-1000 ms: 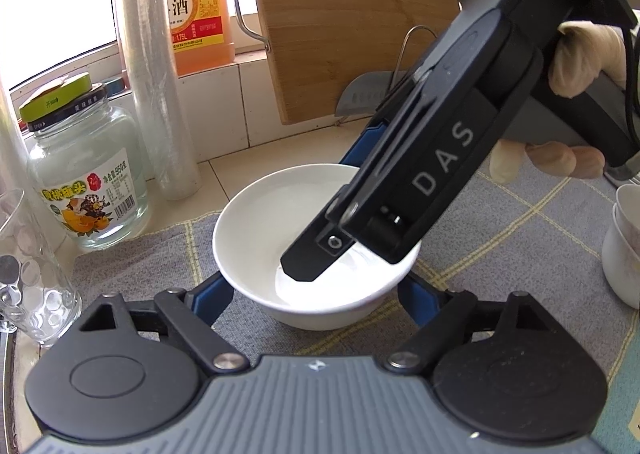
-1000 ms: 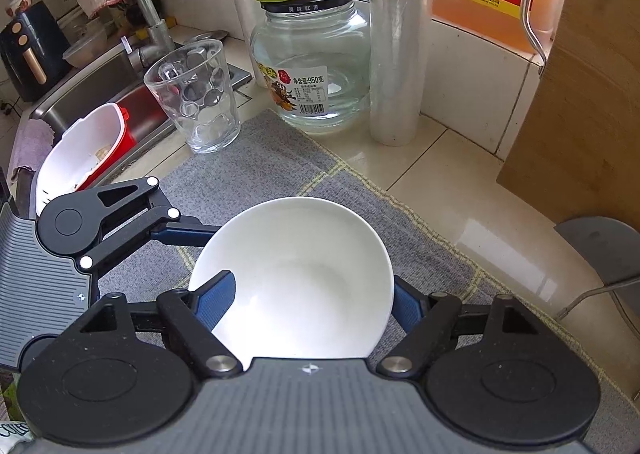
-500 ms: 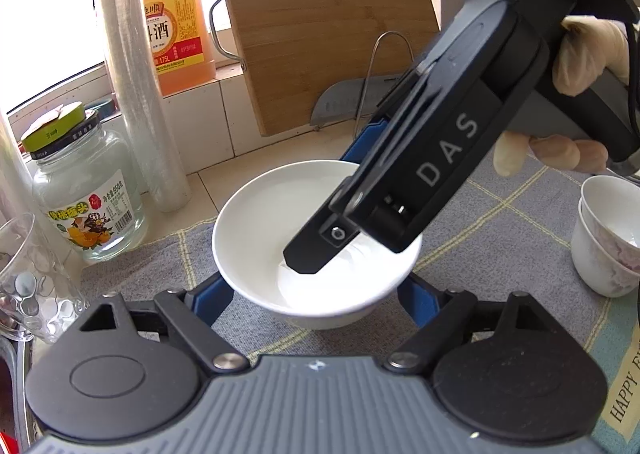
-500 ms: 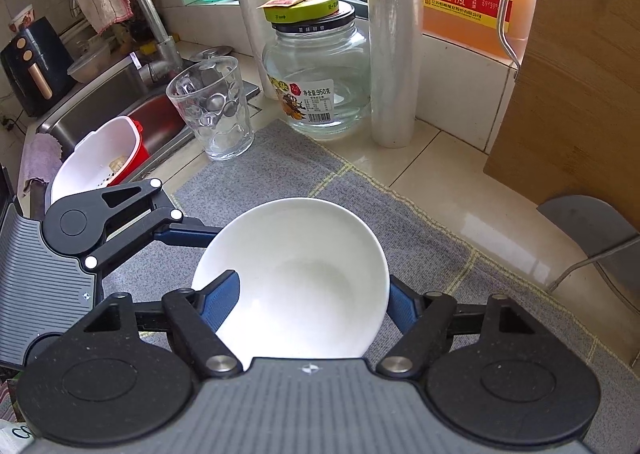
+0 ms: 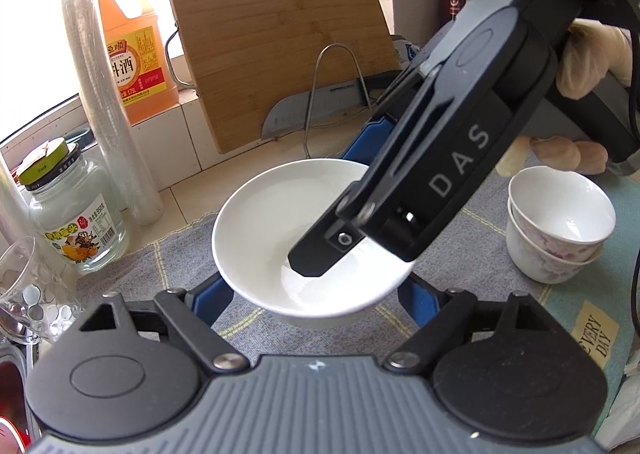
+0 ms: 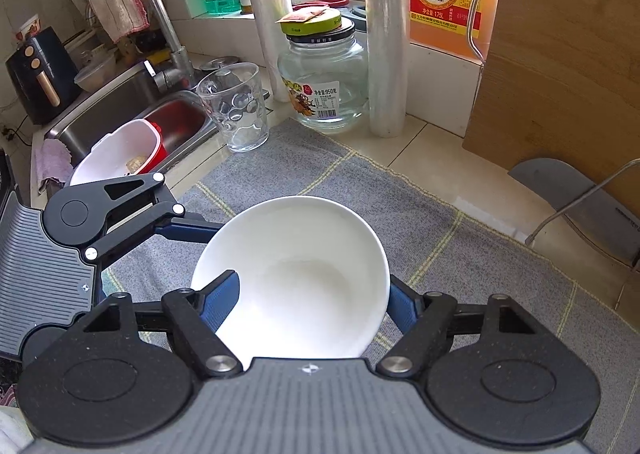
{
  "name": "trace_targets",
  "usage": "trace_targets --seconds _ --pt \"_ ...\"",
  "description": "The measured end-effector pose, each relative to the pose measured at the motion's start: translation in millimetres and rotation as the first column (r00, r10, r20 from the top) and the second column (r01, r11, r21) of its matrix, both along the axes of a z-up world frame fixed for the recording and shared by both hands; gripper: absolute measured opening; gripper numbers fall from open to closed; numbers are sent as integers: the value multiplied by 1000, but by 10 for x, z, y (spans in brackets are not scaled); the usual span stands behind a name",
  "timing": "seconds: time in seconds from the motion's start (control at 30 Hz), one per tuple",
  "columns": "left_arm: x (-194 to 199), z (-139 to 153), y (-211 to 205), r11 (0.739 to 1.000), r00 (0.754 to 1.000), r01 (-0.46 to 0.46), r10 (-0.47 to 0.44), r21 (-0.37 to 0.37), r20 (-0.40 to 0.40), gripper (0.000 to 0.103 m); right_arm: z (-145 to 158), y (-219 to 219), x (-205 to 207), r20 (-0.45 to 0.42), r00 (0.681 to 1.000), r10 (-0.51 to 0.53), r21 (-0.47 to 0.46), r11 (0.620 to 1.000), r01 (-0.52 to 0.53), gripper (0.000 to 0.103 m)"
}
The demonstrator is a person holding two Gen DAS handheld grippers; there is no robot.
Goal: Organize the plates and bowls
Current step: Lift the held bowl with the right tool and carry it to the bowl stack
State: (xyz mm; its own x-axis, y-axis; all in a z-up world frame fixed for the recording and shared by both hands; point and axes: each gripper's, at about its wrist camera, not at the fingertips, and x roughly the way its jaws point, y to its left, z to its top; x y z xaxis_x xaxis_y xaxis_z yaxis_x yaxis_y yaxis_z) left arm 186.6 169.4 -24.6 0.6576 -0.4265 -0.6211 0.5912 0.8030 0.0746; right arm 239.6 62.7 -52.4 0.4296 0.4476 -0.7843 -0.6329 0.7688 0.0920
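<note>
White bowl (image 5: 272,238) between wide-spread left tongs (image 5: 316,296) and right tongs (image 6: 314,306)

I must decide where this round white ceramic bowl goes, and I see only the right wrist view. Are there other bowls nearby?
Observer: Yes. Two small white flowered cups, stacked one in the other, stand beside the round white ceramic bowl, apart from it.
Operator: Is the left gripper on both sides of the bowl?
Observer: Yes. The left gripper has one blue finger on each side, below the rim. I cannot tell if they touch.
</note>
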Motion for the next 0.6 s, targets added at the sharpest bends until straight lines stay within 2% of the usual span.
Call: trace_targets --seconds 0.3,0.6 --pt "-238 136 -262 998 998 64 -64 17 8 88 110 -304 -416 30 999 -42 8 999 42 82" --pt "-388 278 -691 986 985 168 -169 14 26 88 233 -813 -800 60 989 -136 23 991 135 82"
